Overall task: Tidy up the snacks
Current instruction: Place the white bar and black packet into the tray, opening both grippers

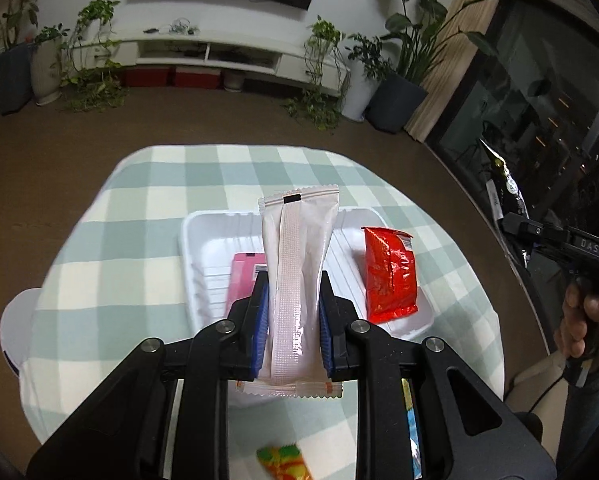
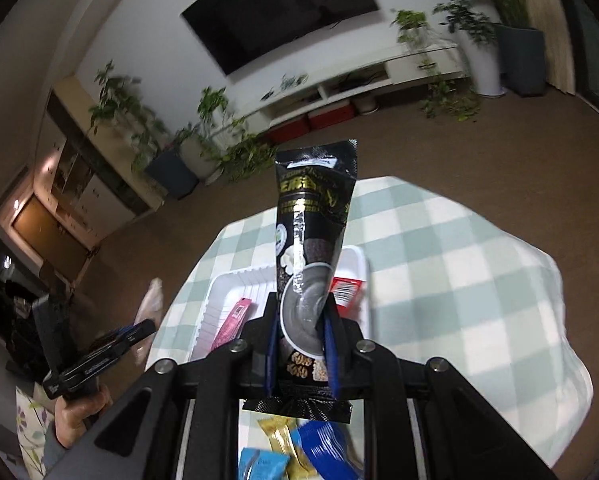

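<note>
Snacks held: left gripper [image 1: 292, 300] clamps white sachet [image 1: 297, 276], right gripper [image 2: 300, 344] (above tray [image 2: 223, 284]) pinches black pouch [image 2: 313, 240].

The one clear word is "DAS", in pale letters on the black body of the right gripper [image 1: 539, 236], at three o'clock in the left wrist view. The black sachet [image 2: 313, 256] clamped in the right wrist view carries gold and white lettering across its upper half, too blurred to read. A barcode label shows on the pink packet [image 1: 245, 276] and a white printed panel on the red packet [image 2: 345, 286], neither one legible. Nothing else bears readable print.
</note>
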Available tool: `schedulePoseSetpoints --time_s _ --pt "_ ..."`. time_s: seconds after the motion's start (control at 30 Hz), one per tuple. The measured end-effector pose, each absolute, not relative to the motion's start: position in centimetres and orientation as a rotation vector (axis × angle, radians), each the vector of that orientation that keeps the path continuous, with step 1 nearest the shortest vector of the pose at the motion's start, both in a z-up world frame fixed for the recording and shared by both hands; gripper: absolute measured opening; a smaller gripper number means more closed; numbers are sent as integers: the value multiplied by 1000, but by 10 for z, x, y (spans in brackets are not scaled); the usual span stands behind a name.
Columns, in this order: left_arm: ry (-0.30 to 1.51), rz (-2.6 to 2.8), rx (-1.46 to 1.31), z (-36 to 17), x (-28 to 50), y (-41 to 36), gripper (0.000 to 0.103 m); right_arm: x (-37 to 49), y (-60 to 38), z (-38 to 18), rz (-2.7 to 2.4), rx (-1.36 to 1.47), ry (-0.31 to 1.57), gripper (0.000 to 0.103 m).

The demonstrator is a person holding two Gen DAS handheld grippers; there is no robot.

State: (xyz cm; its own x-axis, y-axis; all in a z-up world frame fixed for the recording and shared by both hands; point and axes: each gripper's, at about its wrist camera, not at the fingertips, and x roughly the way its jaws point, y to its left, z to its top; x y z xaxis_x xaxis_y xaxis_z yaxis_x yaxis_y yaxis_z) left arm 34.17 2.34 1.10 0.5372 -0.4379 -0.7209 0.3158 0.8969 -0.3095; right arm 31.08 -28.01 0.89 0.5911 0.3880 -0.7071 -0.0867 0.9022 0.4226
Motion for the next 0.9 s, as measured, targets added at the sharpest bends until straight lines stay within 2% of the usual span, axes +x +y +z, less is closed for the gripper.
schedulePoseSetpoints --time_s 0.4,0.9 --pt "998 -444 -100 -60 378 -15 19 358 -202 -64 385 279 1076 20" --pt "1076 -395 -6 -113 400 -46 22 380 -192 -132 301 177 1220 21"
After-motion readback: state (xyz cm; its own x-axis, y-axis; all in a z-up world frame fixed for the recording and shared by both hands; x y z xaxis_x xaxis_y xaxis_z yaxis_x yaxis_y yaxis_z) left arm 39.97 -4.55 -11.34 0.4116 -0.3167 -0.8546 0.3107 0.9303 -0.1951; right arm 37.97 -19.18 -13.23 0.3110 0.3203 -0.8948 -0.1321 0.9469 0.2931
